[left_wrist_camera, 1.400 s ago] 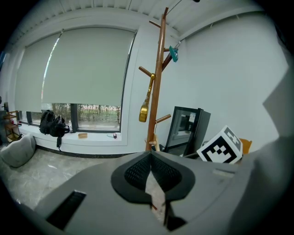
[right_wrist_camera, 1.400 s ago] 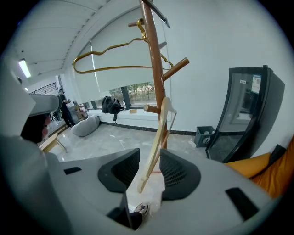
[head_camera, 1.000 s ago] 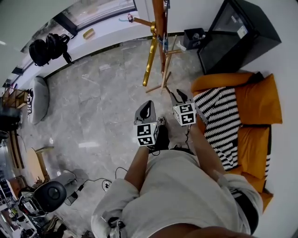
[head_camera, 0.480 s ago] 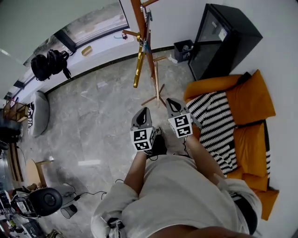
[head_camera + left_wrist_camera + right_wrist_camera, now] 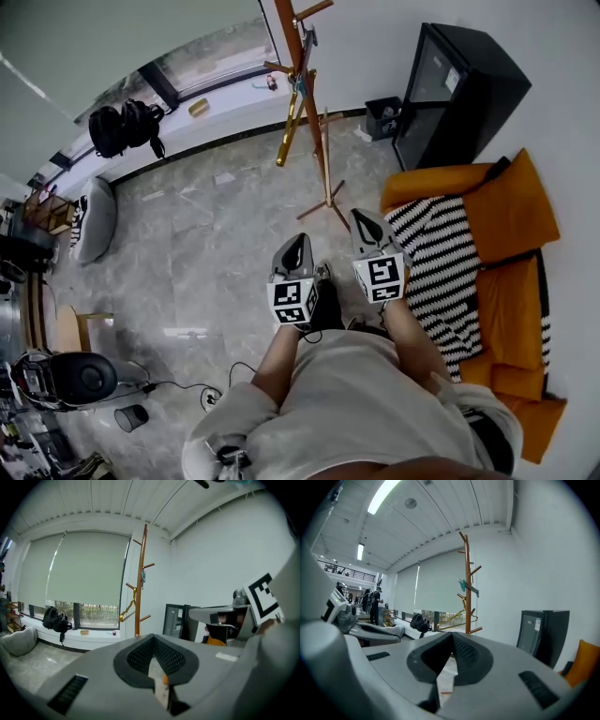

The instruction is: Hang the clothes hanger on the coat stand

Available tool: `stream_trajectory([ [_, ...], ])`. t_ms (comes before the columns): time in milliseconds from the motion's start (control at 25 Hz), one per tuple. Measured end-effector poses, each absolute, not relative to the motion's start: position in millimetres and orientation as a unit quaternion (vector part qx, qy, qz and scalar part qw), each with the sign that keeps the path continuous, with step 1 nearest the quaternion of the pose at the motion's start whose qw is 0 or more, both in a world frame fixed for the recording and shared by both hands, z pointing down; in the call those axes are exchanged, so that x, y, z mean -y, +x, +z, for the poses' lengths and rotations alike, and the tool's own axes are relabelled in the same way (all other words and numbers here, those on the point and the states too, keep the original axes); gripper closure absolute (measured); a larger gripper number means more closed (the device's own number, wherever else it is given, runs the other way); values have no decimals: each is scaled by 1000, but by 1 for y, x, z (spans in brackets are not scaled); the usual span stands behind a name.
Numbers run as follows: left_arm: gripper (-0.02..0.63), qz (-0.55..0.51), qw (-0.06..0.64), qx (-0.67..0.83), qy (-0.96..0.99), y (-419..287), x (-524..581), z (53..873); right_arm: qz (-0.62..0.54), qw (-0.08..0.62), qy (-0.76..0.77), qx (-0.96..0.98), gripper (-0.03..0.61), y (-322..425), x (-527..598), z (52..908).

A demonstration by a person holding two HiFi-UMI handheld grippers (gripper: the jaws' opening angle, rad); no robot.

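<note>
The wooden coat stand [image 5: 300, 66] rises by the far wall, and a gold clothes hanger [image 5: 290, 128] hangs from one of its pegs. No gripper touches it. My left gripper [image 5: 298, 247] and right gripper [image 5: 365, 225] are held side by side in front of my body, short of the stand's feet. Both are shut with nothing between the jaws. The left gripper view shows the stand [image 5: 139, 583] and the hanger [image 5: 125, 611] beyond my left gripper [image 5: 151, 642], with the right gripper [image 5: 220, 616] beside it. The right gripper view shows the stand [image 5: 467, 583] past my right gripper [image 5: 451, 642].
A black cabinet [image 5: 459, 89] and a small black bin [image 5: 382, 117] stand right of the coat stand. An orange sofa [image 5: 511, 206] with a striped blanket [image 5: 441, 244] is close on my right. A backpack [image 5: 122, 127] sits on the sill; a grey cushion [image 5: 94, 220] and office chair [image 5: 80, 375] are on the left.
The head view has swung, so more of the stand's top shows. Both grippers sit a little lower in the view. The hanger stays hanging on the stand.
</note>
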State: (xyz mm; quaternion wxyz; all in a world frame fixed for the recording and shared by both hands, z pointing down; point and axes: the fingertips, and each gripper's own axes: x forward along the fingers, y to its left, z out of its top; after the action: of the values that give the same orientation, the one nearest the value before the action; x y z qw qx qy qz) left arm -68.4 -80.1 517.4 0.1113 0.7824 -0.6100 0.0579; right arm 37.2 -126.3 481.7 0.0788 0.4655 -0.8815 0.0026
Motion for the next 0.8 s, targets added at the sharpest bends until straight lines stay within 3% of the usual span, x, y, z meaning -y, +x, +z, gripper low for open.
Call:
stream_trajectory([
  [320, 604, 87, 131, 609, 777, -59, 23, 528, 14, 63, 461, 885, 574, 66, 68, 476],
  [800, 604, 60, 89, 607, 787, -69, -1, 481, -16, 45, 480, 876, 574, 69, 31, 448],
])
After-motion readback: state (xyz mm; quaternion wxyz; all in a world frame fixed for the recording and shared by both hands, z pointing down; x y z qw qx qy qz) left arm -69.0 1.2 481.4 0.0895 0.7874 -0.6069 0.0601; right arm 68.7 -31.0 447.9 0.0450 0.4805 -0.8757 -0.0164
